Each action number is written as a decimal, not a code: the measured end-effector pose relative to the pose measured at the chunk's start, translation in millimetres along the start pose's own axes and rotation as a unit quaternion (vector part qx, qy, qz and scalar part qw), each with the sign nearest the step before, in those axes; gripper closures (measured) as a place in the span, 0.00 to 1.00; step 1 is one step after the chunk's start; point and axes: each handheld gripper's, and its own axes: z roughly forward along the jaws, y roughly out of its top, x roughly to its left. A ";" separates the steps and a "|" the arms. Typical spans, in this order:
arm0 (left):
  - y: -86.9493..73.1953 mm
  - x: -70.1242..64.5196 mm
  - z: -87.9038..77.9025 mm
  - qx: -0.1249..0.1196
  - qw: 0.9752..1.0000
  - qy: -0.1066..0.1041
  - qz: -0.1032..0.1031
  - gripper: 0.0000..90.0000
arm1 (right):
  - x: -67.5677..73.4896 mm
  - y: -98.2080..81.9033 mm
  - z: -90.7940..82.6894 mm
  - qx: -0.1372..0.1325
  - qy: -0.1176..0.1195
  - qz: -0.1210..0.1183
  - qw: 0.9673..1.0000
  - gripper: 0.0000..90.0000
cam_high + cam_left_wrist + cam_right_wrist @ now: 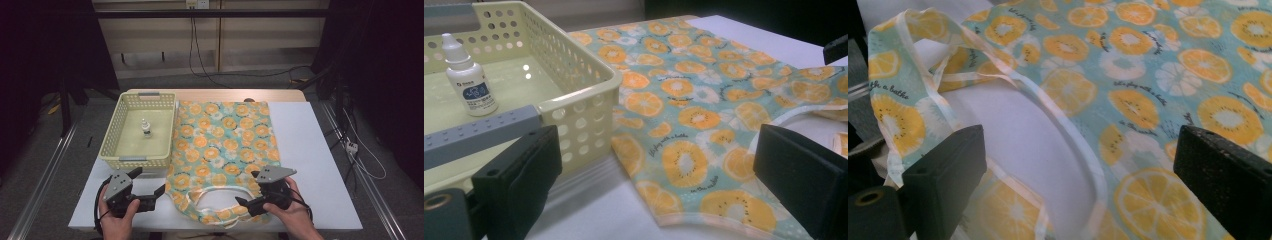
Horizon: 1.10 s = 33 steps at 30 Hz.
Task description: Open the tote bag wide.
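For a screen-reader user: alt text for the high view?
Two open hand-held grippers, left and right, flank the handles of a flat teal orange-slice-print fabric bag on a white table; beside it, a pale yellow plastic basket holds a small white dropper bottle.

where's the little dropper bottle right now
In the high view the dropper bottle stands upright inside the yellow basket, left of the fruit-print bag.

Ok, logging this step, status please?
Left gripper open, right gripper open, both at orange-print teal cloth bag. Bag flat, ungripped. Yellow plastic basket alongside.
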 end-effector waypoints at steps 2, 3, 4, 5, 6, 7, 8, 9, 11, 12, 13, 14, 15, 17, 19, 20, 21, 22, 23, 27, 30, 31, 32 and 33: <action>0.1 -0.3 0.5 0.001 1.000 0.000 -0.001 0.06 | 7.9 2.5 3.9 0.008 0.000 -0.018 1.000 0.12; 0.2 -0.6 1.3 0.001 1.000 0.000 -0.002 0.06 | 10.8 3.3 6.1 0.013 0.010 -0.022 1.000 0.13; 0.4 -0.7 2.3 0.004 1.000 -0.002 0.001 0.06 | 13.0 4.0 8.2 0.016 0.026 -0.026 0.999 0.13; 0.4 -0.7 2.3 0.004 1.000 -0.002 0.001 0.06 | 13.0 4.0 8.2 0.016 0.026 -0.026 0.999 0.13; 0.5 -0.7 2.8 0.005 1.000 -0.002 0.002 0.06 | 17.7 5.9 13.1 0.027 0.047 -0.034 0.998 0.15; 0.5 -0.5 3.0 0.005 1.000 -0.002 0.002 0.06 | 19.1 6.6 14.6 0.031 0.050 -0.036 0.998 0.16; 0.4 -0.2 3.0 0.006 1.000 -0.003 0.002 0.06 | 20.5 7.4 16.3 0.037 0.057 -0.037 0.997 0.16; 0.2 -0.1 2.9 0.006 1.000 -0.003 0.002 0.06 | 22.3 8.6 17.7 0.040 0.065 -0.038 0.996 0.16; 0.2 -0.2 2.7 0.006 1.000 -0.002 0.002 0.06 | 25.9 10.1 17.8 0.044 0.070 -0.045 0.996 0.20; 0.2 -0.3 2.6 0.005 1.000 -0.003 0.001 0.06 | 27.6 10.6 17.9 0.047 0.078 -0.049 0.995 0.20; 0.1 -0.7 2.6 0.005 1.000 -0.003 0.001 0.06 | 29.7 10.9 18.1 0.049 0.084 -0.052 0.994 0.22; 0.1 -0.8 2.7 0.005 1.000 -0.003 0.001 0.06 | 32.3 10.9 18.4 0.051 0.089 -0.055 0.993 0.24; 0.1 -0.9 3.0 0.006 1.000 -0.003 0.002 0.06 | 34.7 10.7 18.9 0.054 0.095 -0.059 0.992 0.26; 0.2 -0.9 3.0 0.006 1.000 -0.003 0.002 0.06 | 39.0 10.1 20.3 0.058 0.107 -0.066 0.990 0.29; 0.2 -0.8 3.1 0.006 1.000 -0.003 0.001 0.06 | 41.7 9.4 20.4 0.055 0.117 -0.068 0.989 0.34; 0.2 -0.5 3.3 0.007 1.000 -0.004 0.002 0.06 | 43.2 8.9 20.0 0.052 0.124 -0.067 0.989 0.36; 0.1 -0.3 3.4 0.007 1.000 -0.004 0.001 0.06 | 43.9 8.5 20.2 0.053 0.125 -0.070 0.988 0.39; 0.1 -0.4 3.4 0.006 1.000 -0.004 0.001 0.06 | 45.0 7.9 20.5 0.054 0.124 -0.074 0.988 0.40; 0.1 -0.4 3.4 0.006 1.000 -0.004 0.001 0.06 | 46.0 7.0 20.9 0.056 0.125 -0.077 0.988 0.42; 0.1 -0.7 3.5 0.006 1.000 -0.005 0.001 0.06 | 48.1 2.9 25.5 0.072 0.138 -0.083 0.984 0.47; 0.2 -0.7 3.6 0.006 1.000 -0.005 0.001 0.06 | 49.3 0.0 29.2 0.083 0.141 -0.089 0.983 0.52; 0.2 -0.6 3.6 0.006 1.000 -0.006 0.001 0.06 | 48.9 -1.8 31.0 0.093 0.144 -0.089 0.981 0.54; 0.2 -0.6 3.8 0.006 1.000 -0.006 0.000 0.06 | 48.5 -2.5 31.6 0.094 0.144 -0.091 0.981 0.56; 0.2 -0.6 3.8 0.006 1.000 -0.006 0.000 0.06 | 48.4 -3.3 32.3 0.098 0.147 -0.094 0.980 0.56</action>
